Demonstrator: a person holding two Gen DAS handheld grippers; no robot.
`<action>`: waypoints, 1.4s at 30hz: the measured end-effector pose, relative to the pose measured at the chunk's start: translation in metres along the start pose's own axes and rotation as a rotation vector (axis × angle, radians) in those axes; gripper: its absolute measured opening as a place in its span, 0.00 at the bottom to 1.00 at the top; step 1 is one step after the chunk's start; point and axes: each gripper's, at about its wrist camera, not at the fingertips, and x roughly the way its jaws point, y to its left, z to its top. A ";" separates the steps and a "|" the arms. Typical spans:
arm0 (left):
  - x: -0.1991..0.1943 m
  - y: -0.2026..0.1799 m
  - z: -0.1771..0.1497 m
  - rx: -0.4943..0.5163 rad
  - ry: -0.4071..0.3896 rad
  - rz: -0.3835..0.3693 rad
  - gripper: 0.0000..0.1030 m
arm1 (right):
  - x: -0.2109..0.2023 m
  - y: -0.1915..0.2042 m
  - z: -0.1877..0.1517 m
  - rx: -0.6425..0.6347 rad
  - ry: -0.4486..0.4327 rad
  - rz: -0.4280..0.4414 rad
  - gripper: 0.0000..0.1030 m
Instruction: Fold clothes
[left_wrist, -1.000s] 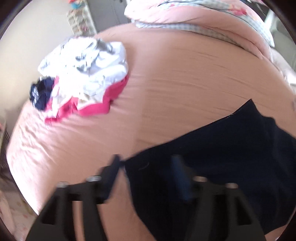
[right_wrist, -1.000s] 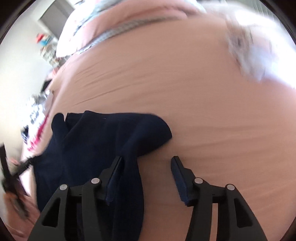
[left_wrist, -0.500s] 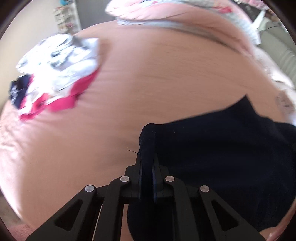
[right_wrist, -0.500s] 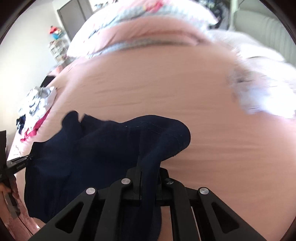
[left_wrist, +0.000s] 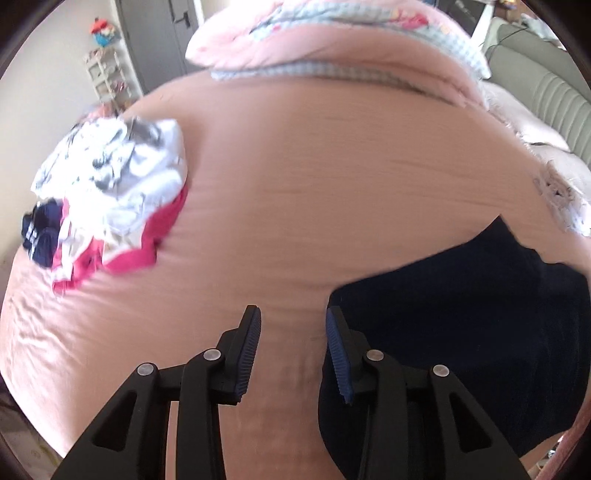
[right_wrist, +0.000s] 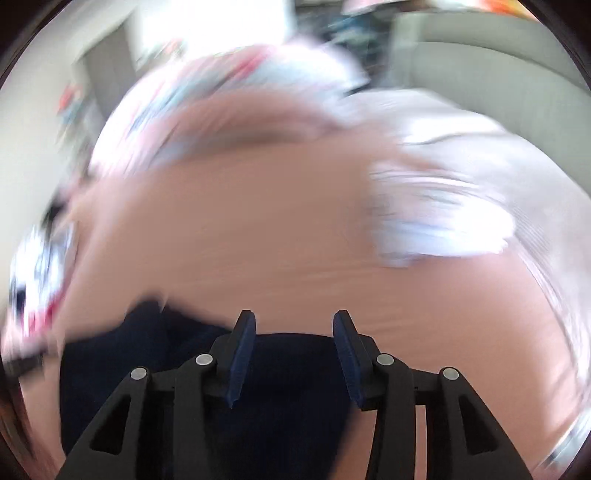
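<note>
A dark navy garment lies flat on the pink bed at the lower right of the left wrist view. My left gripper is open and empty, just left of the garment's left edge. In the blurred right wrist view the same navy garment lies below and behind my right gripper, which is open and empty above its far edge.
A heap of white, pink and navy clothes lies at the bed's left. A folded pink and checked duvet sits at the head end. A white patterned cloth lies at the right. A grey sofa stands beyond.
Both grippers were shut on the navy garment half a second ago and have let go and opened. The garment now lies flat. The right gripper is moving fast.
</note>
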 end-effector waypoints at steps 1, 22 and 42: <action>0.004 -0.002 0.003 0.007 -0.007 -0.021 0.32 | 0.003 0.017 0.000 -0.067 0.014 -0.012 0.43; 0.047 0.045 -0.001 -0.231 0.117 -0.097 0.12 | 0.110 0.159 0.038 -0.255 0.076 0.188 0.40; 0.043 -0.016 -0.005 0.045 0.152 -0.457 0.12 | 0.074 0.259 0.031 -0.327 0.176 0.334 0.42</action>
